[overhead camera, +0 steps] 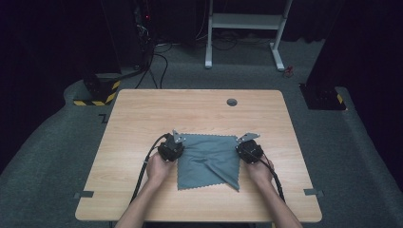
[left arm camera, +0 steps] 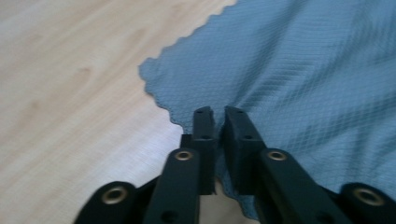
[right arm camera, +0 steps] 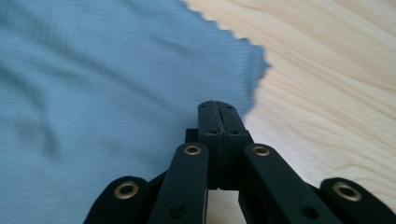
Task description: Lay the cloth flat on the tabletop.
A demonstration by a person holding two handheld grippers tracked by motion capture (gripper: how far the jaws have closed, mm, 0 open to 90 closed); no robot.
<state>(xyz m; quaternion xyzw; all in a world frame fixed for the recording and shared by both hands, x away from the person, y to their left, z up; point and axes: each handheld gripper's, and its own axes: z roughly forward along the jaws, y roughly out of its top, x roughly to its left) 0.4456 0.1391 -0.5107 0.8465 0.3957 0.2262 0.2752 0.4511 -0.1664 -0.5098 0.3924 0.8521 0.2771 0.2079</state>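
A grey-blue cloth (overhead camera: 209, 159) with a scalloped edge lies flat on the wooden table (overhead camera: 142, 118), one crease running toward its near right corner. My left gripper (overhead camera: 182, 145) sits at the cloth's far left corner. In the left gripper view the cloth (left arm camera: 303, 70) has folds that run into my left gripper (left arm camera: 219, 114), whose jaws are nearly together and pinch the cloth's edge. My right gripper (overhead camera: 239, 145) sits at the far right corner. In the right gripper view my right gripper (right arm camera: 218, 106) is shut tight where the edge of the cloth (right arm camera: 93, 70) meets it.
A small round grommet (overhead camera: 231, 101) is set in the tabletop near the far edge. Bare wood surrounds the cloth on all sides. Beyond the table stand a white desk frame (overhead camera: 244, 28) and dark equipment with cables (overhead camera: 142, 42) on the floor.
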